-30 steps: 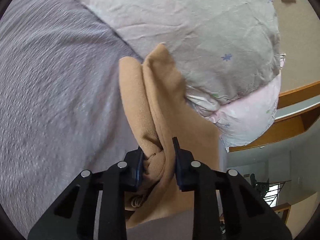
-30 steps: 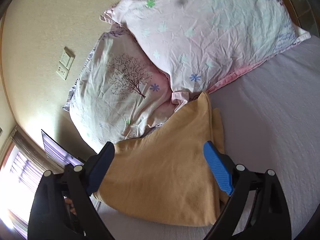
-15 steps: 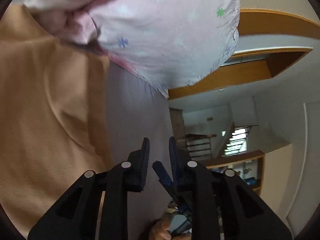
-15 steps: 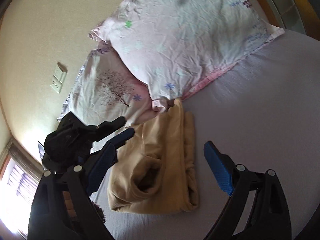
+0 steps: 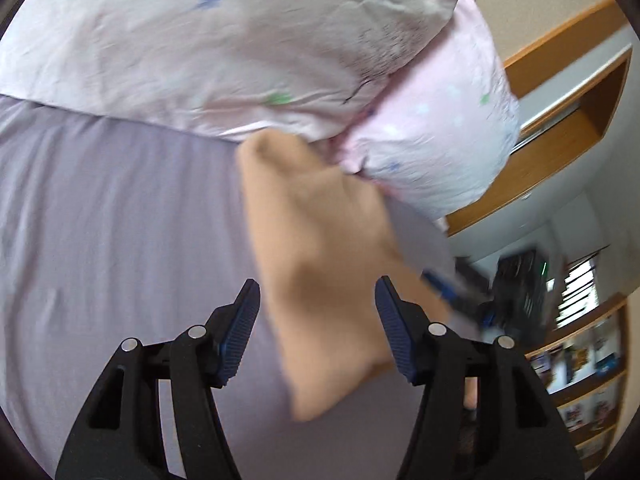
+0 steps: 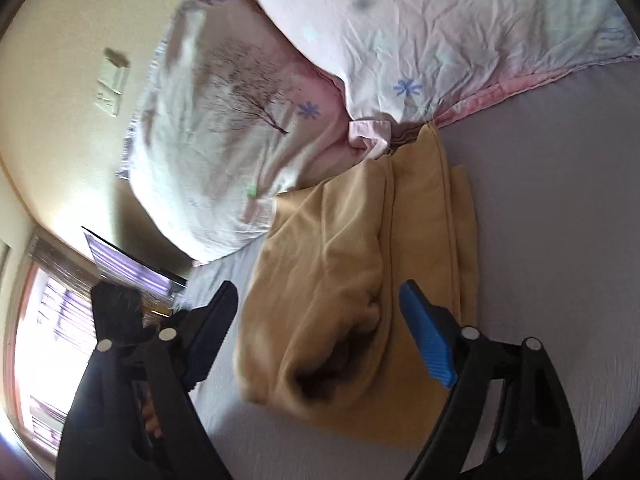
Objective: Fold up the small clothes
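Note:
A tan garment (image 5: 320,256) lies folded into a long narrow shape on the lilac bed sheet (image 5: 112,216), its far end touching the pillows. My left gripper (image 5: 316,320) is open and empty, hovering over the garment's near end. In the right wrist view the same garment (image 6: 360,264) shows an open fold or pocket at its near end. My right gripper (image 6: 318,332) is open and empty just above it. The right gripper also shows blurred in the left wrist view (image 5: 452,292).
Two pink floral pillows (image 6: 440,28) (image 6: 224,128) lie at the head of the bed against a cream wall with a switch plate (image 6: 114,80). A wooden frame (image 5: 560,128) and bookshelves (image 5: 584,368) are at the right. A window (image 6: 48,320) glows at the left.
My left gripper let go of the tan garment, opened wide and swung back over it. The garment went from held up to lying folded on the sheet. My right gripper stayed open.

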`<act>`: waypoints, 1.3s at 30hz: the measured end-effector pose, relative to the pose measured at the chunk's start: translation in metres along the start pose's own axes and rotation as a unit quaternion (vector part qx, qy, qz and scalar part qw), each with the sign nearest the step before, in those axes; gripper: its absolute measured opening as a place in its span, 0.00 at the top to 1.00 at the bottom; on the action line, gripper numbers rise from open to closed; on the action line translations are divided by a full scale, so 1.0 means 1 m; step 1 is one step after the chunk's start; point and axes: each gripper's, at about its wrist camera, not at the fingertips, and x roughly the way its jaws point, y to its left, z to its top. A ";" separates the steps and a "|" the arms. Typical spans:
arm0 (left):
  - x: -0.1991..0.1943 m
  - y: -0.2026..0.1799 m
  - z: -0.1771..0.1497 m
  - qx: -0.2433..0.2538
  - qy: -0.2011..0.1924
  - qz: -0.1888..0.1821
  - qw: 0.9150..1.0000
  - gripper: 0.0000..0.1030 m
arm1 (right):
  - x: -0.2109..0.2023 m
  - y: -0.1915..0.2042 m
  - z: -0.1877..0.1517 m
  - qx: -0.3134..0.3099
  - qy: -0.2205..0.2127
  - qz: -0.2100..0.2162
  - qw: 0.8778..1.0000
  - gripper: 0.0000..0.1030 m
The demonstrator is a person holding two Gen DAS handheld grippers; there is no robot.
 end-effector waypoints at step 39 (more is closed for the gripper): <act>0.055 0.006 -0.041 -0.024 0.081 -0.090 0.992 0.18 | -0.022 -0.063 -0.041 0.084 0.025 -0.050 0.995 0.24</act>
